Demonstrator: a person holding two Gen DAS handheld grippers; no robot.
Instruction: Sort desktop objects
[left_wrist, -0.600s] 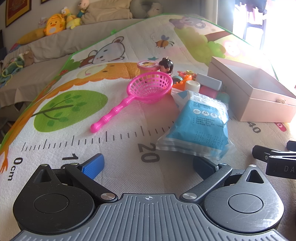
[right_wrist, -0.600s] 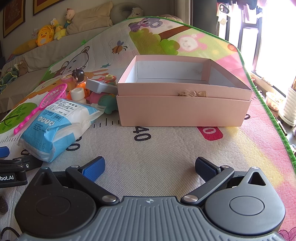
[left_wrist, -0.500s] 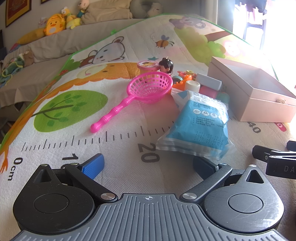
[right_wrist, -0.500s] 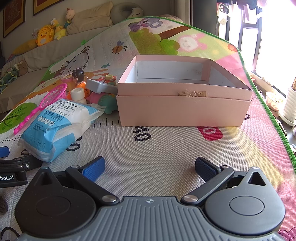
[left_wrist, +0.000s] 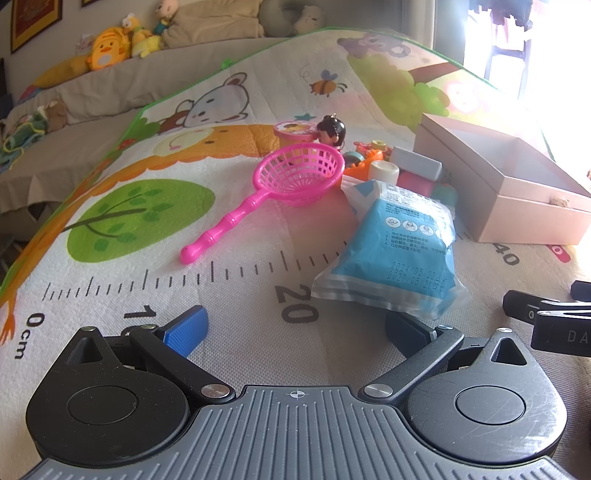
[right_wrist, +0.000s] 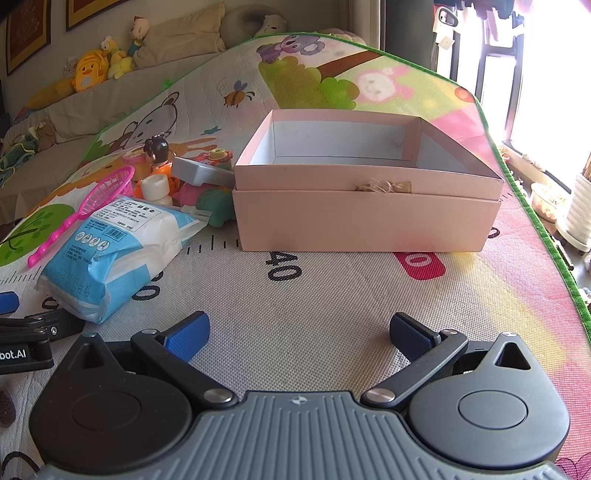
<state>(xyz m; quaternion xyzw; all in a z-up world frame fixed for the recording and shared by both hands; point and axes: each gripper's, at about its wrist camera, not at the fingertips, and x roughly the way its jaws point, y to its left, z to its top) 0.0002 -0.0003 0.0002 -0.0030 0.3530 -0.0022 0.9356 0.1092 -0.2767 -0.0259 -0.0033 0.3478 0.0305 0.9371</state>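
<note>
Tongs (right_wrist: 297, 332) agape, bare mat (right_wrist: 332, 302) between

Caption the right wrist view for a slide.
Open right gripper faces an empty pink box on the play mat, blue packet and toys alongside.

A play mat (right_wrist: 332, 295) with cartoon animals and a printed ruler carries everything. On it lie a pink toy net (left_wrist: 295, 177), a blue and white packet (left_wrist: 399, 251), an open pink box (right_wrist: 365, 218) near the right edge, and a cluster of small toys (right_wrist: 173, 177) between net and box.
</note>
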